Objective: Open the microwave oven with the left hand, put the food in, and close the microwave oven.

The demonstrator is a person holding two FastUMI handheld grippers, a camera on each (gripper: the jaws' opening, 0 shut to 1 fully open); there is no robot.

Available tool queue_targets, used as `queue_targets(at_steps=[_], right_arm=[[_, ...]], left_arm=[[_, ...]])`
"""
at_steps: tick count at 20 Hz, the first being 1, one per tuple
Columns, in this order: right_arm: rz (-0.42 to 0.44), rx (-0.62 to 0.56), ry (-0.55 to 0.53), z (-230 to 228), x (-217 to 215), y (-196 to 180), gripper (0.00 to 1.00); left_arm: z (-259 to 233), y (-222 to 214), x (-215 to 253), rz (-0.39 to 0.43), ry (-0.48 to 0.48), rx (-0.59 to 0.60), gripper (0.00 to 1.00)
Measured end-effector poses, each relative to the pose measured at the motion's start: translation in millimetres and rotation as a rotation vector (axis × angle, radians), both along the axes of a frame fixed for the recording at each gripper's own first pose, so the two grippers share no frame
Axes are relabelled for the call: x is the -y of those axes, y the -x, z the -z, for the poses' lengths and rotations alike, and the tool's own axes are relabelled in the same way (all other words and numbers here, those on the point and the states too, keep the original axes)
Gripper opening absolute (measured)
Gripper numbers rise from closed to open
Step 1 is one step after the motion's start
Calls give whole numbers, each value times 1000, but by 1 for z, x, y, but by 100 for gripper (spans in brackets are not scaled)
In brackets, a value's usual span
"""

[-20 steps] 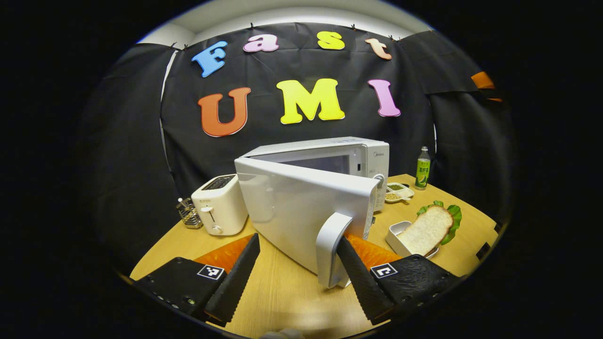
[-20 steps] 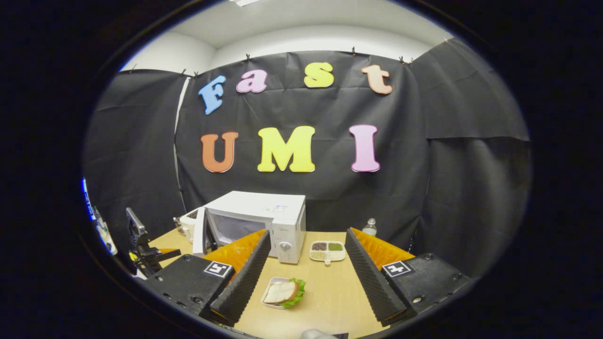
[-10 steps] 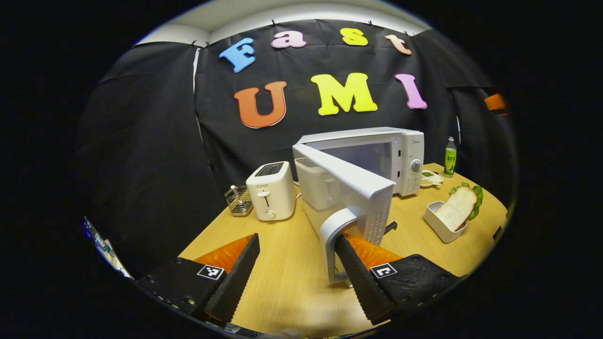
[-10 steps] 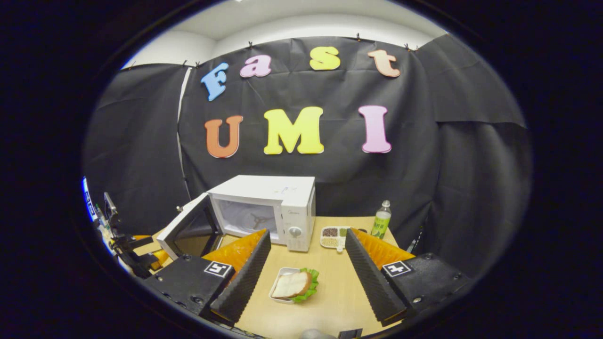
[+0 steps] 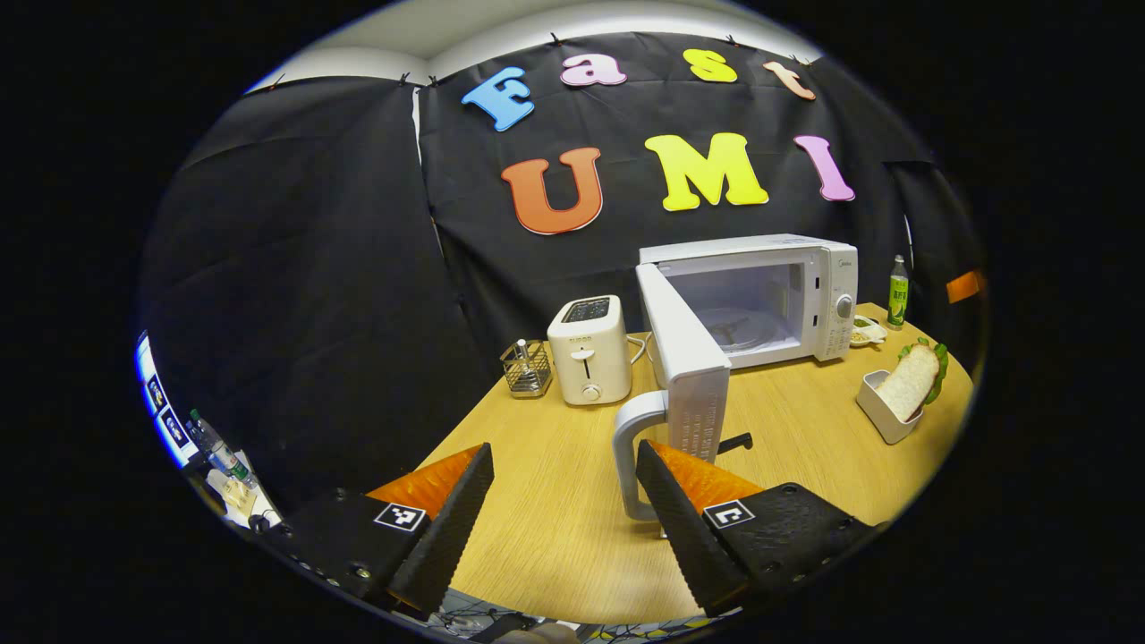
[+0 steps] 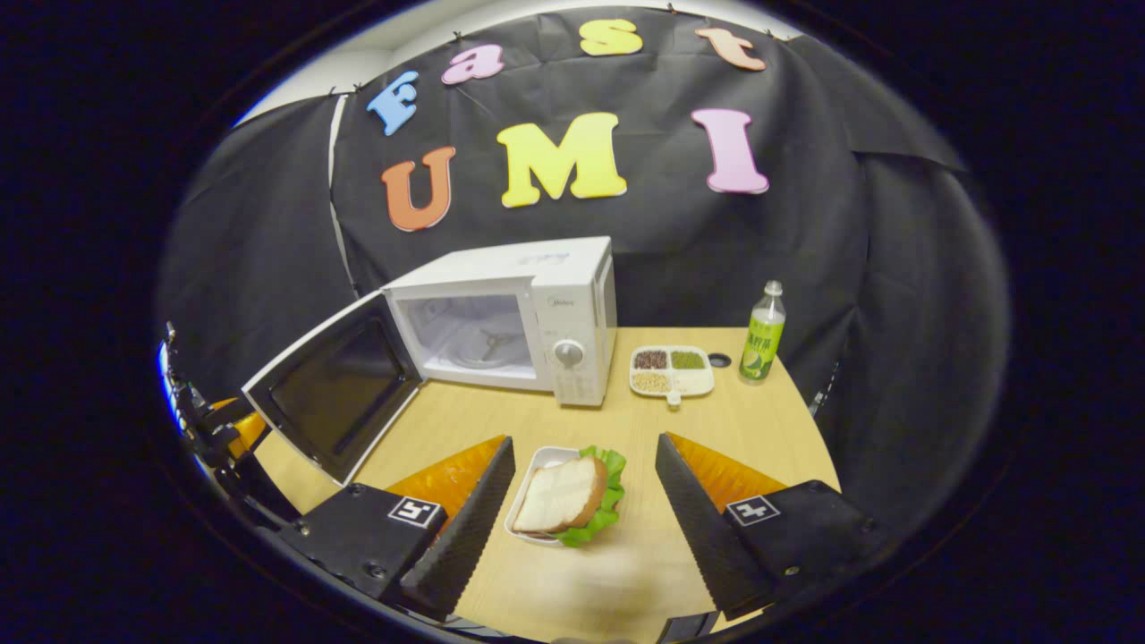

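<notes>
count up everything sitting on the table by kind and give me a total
Appliances: 2, the microwave with its door open and the toaster
Food dishes: 2, the sandwich in its white tray and the divided dish of grains
Bottles: 1, the green bottle
Wire holders: 1, the wire rack beside the toaster
Total: 6

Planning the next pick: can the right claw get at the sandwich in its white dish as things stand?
Probably yes. The right claw is open, the bread-and-lettuce sandwich in its small white dish lies between its fingers, and nothing stands in between on the wooden table.
</notes>
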State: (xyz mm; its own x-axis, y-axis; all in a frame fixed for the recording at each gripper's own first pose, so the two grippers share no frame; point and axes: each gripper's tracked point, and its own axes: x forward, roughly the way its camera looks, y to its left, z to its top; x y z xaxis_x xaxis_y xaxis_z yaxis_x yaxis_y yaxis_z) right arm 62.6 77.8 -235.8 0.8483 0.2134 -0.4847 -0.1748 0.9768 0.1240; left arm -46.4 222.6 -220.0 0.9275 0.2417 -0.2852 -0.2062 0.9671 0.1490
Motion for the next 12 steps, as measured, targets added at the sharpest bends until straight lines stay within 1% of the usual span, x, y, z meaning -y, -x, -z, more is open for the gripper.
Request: queue_targets(at_steps=[1,2,6,7,8,9,10,11,12], right_arm=[[-7,-39,-10,16,1,-3,92],[-24,-78,-34,29,-2,-6,100],[-44,-216,-86,77,1,-22,98],[-52,-253,-114,86,0,-23,86],[-71,-287,-151,92,-6,-23,86],[-83,-321,-183,98,-8,-25,93],[-86,-360,-210,103,-9,-26,79],[-98,-390,-246,105,-11,-24,70],[-109,-419,-282,107,-14,-25,79]], left_arm=[[-2,3,-3,-7,0,0,96],[-4,5,-5,-15,-4,0,97],[-8,18,-7,-53,-6,-17,97],[-10,21,-8,-68,-10,-19,96],[-12,25,-9,-88,-16,-22,96],[-13,27,-7,-100,-16,-25,96],[-14,30,-4,-115,-20,-30,97],[-14,34,-5,-132,-26,-38,97],[-15,37,-3,-149,-30,-43,97]])
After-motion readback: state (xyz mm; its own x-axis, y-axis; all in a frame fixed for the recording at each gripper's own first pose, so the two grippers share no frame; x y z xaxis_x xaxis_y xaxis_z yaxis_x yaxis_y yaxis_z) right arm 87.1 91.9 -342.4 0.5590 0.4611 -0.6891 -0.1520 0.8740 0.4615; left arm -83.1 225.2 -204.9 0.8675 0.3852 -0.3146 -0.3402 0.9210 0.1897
